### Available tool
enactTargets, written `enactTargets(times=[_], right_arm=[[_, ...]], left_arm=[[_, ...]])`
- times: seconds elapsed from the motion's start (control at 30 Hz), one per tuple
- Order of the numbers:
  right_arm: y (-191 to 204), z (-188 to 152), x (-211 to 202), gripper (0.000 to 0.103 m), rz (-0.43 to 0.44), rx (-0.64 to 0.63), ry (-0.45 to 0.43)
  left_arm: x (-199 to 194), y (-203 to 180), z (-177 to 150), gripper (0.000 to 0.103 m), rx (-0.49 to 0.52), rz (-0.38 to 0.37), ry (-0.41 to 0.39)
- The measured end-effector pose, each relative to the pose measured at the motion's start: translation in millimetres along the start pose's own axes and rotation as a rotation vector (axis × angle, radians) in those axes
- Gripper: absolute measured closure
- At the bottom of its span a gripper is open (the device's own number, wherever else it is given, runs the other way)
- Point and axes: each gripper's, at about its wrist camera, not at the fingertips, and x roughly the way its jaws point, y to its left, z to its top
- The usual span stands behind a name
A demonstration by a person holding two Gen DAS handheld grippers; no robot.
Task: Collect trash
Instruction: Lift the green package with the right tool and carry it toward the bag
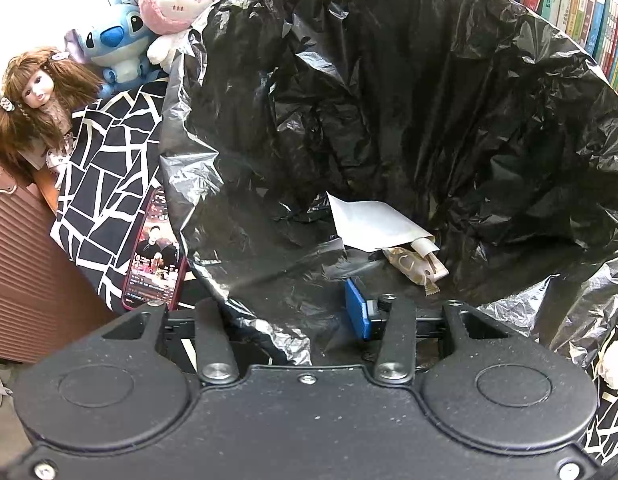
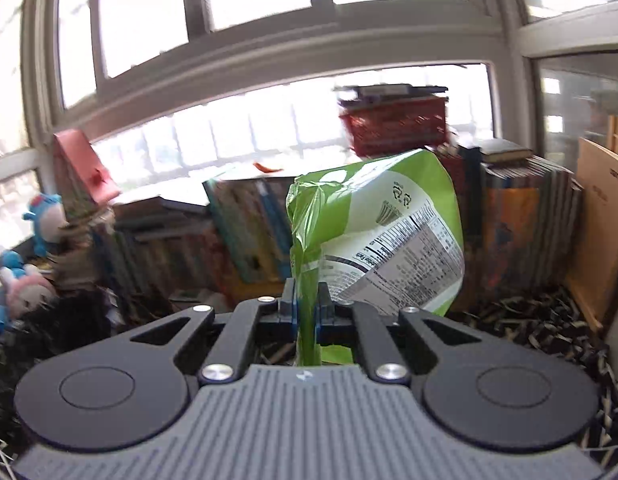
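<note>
The black trash bag (image 1: pixel 389 120) is gaping wide open, holding a white paper sheet (image 1: pixel 373 224) and a crumpled brown wrapper (image 1: pixel 413 266) at its bottom. Your left gripper (image 1: pixel 293 316) is angling steeply down at it — its fingers are pinching the bag's near rim. Your right gripper (image 2: pixel 307 304) is pointing nearly level, pads pressing a green snack bag (image 2: pixel 373 236) that is standing upright before the bookshelf (image 2: pixel 245 228).

The crinkled black plastic trash bag (image 1: pixel 389 100) looked thin and glossy. Inside lay a smooth matt white paper sheet (image 1: pixel 369 220) and a shiny tan snack wrapper (image 1: pixel 413 266). The green and white foil-like chip bag (image 2: pixel 373 236) was glossy and creased. Fluffy cloth plush toys (image 1: pixel 177 0) looked soft.
</note>
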Motion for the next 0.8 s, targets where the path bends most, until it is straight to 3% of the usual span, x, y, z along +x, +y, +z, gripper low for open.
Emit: enactTargets(times=[0.23, 0.43, 0.53, 0.67, 0.8], right_arm=[[45, 44, -12, 0.091, 0.253, 0.015, -0.077], [94, 74, -7, 0.091, 0.523, 0.065, -0.077], [118, 79, 4, 0.091, 0.64, 0.093, -0.04], [141, 78, 29, 0.091, 0.802, 0.163, 0.071], [158, 66, 61, 0.091, 0.848, 0.194, 0.22]], left_arm=[[0, 1, 0, 0.06, -0.004, -0.003, -0.001], [0, 1, 1, 0.06, -0.012, -0.01, 0.0], [0, 3, 1, 0.06, -0.016, -0.014, 0.0], [-1, 3, 0, 0.06, -0.017, -0.018, -0.002], [0, 4, 0, 0.06, -0.019, -0.022, -0.002]])
